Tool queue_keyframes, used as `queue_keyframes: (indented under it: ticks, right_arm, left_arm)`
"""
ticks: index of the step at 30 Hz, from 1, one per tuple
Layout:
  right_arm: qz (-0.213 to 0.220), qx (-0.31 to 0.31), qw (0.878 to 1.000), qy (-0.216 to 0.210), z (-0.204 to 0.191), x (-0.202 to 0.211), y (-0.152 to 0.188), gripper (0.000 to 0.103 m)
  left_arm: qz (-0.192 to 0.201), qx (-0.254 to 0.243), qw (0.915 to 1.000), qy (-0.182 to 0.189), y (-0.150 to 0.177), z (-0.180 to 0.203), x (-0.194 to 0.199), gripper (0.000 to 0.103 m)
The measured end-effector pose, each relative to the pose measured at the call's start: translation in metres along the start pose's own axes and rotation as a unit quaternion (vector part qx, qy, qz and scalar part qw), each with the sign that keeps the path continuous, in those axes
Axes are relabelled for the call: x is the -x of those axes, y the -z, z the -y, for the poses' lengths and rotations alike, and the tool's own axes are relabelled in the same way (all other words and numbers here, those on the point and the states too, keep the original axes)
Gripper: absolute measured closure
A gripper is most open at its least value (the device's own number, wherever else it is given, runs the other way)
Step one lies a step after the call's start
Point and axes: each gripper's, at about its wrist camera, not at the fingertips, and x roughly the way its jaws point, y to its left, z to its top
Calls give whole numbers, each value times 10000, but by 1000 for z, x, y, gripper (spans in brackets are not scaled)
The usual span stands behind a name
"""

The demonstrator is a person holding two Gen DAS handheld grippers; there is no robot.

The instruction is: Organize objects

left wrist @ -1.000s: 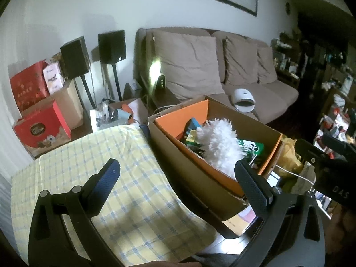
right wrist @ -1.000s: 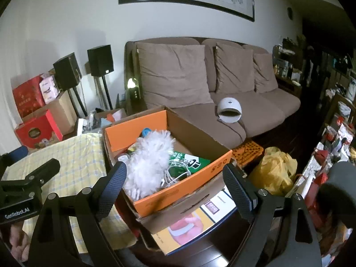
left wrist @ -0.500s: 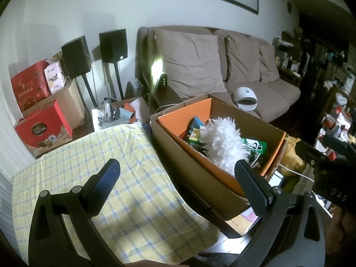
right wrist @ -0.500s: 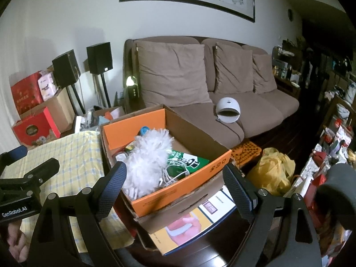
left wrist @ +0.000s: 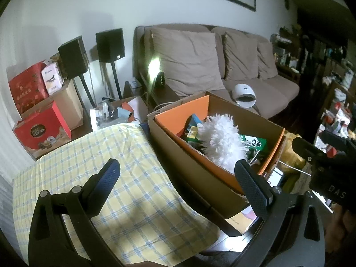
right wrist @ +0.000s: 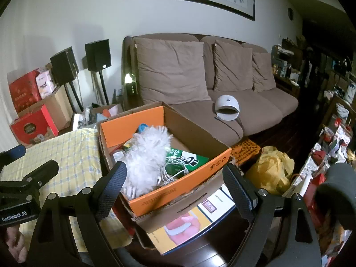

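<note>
An open cardboard box (right wrist: 195, 173) with orange inner flaps stands on a dark table. It holds a fluffy white duster (right wrist: 146, 153), a green packet (right wrist: 189, 160), white cables and other small items. My right gripper (right wrist: 175, 182) hangs open in front of the box's near wall, nothing between its fingers. In the left wrist view the same box (left wrist: 189, 162) sits right of centre, the duster (left wrist: 220, 142) inside. My left gripper (left wrist: 178, 178) is open over the yellow checked cloth (left wrist: 111, 195) and the box's near corner, holding nothing.
A brown sofa (right wrist: 222, 89) with a white domed device (right wrist: 227, 108) stands behind the box. Two black speakers (right wrist: 98, 55) on stands and red cartons (right wrist: 31, 124) are at the left. A yellow bag (right wrist: 271, 169) and cluttered shelves are at the right. A flat printed carton (right wrist: 195, 220) lies under the box.
Both views have shifted only slightly; the box sits a little further right in the left wrist view. Both grippers stay open and empty.
</note>
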Motion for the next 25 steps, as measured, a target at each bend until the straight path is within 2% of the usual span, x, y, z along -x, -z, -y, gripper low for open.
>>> queue_keyframes:
  ticks: [25]
  right_arm:
    - [-7,33,10000,27,2,-2,3,13]
  left_arm:
    - [-19,-84,9998,153,5,8,2,0]
